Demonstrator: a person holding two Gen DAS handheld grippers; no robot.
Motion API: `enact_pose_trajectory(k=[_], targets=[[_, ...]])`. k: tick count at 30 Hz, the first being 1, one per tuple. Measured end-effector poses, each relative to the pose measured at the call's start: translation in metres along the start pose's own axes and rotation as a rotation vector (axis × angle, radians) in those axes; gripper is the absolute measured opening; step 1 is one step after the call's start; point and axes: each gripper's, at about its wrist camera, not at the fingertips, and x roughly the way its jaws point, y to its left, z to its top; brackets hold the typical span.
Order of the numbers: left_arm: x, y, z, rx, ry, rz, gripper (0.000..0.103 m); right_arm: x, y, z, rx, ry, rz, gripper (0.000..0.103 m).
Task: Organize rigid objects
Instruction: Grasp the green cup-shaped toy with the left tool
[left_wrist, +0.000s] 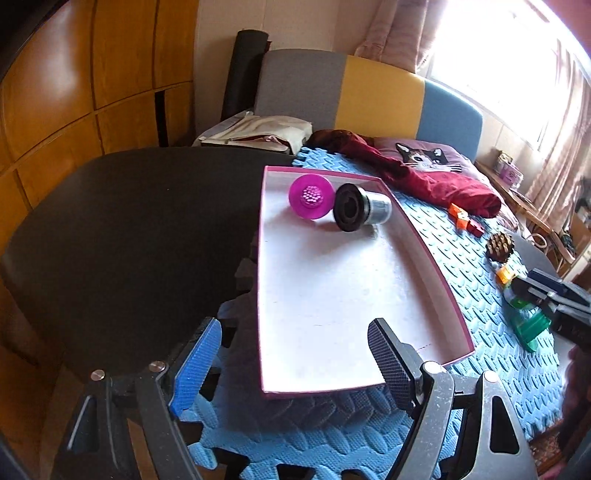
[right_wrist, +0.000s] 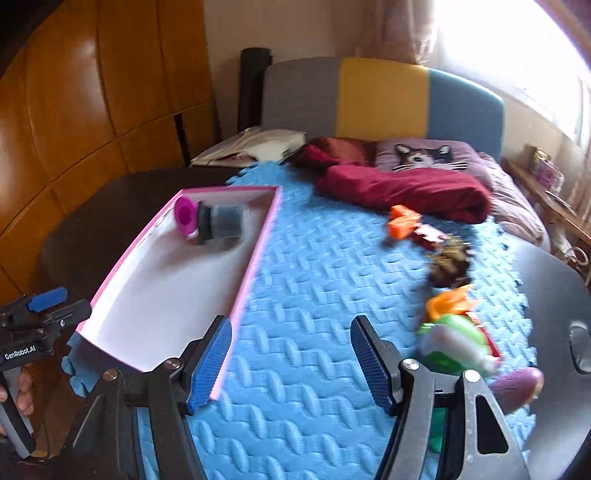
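Note:
A pink-rimmed white tray lies on the blue foam mat. In its far end lie a magenta round piece and a black-and-silver cylinder; both also show in the right wrist view, the magenta piece and the cylinder. My left gripper is open and empty over the tray's near edge. My right gripper is open and empty above the mat, right of the tray. Loose toys lie to its right: a green-and-white one, orange pieces, a brown one.
A dark red cloth and a cat-print pillow lie at the mat's far end. A dark round table carries the mat. A purple object lies near the right gripper. Wooden cabinets stand left, a window right.

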Motion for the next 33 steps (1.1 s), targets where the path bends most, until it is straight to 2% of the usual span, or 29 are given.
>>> enact_pose_trajectory(k=[9, 13, 17, 19, 21, 24, 29, 31, 33], targets=[[0.003, -0.023, 0.004, 0.057, 0.017, -0.033, 0.082, -0.036, -0.072, 0.001, 0.137, -0.081, -0.133, 0.068], [0.005, -0.035, 0.011, 0.073, 0.025, -0.075, 0.081, -0.052, -0.11, -0.007, 0.234, -0.106, -0.195, 0.068], [0.005, -0.059, 0.022, 0.122, 0.019, -0.155, 0.081, -0.065, -0.14, -0.022, 0.321, -0.118, -0.266, 0.068], [0.006, -0.078, 0.025, 0.164, 0.033, -0.219, 0.081, -0.068, -0.156, -0.03, 0.374, -0.123, -0.304, 0.068], [0.007, -0.101, 0.025, 0.218, 0.04, -0.272, 0.082, -0.072, -0.176, -0.042, 0.488, -0.136, -0.296, 0.069], [0.011, -0.134, 0.024, 0.296, 0.058, -0.355, 0.082, -0.071, -0.189, -0.054, 0.583, -0.144, -0.29, 0.069], [0.023, -0.195, 0.014, 0.444, 0.072, -0.489, 0.08, -0.082, -0.189, -0.058, 0.597, -0.203, -0.27, 0.069], [0.033, -0.216, 0.011, 0.482, 0.101, -0.532, 0.071, -0.083, -0.188, -0.058, 0.599, -0.216, -0.265, 0.069], [0.039, -0.232, 0.009, 0.501, 0.12, -0.568, 0.069, -0.085, -0.188, -0.058, 0.602, -0.228, -0.26, 0.069]])
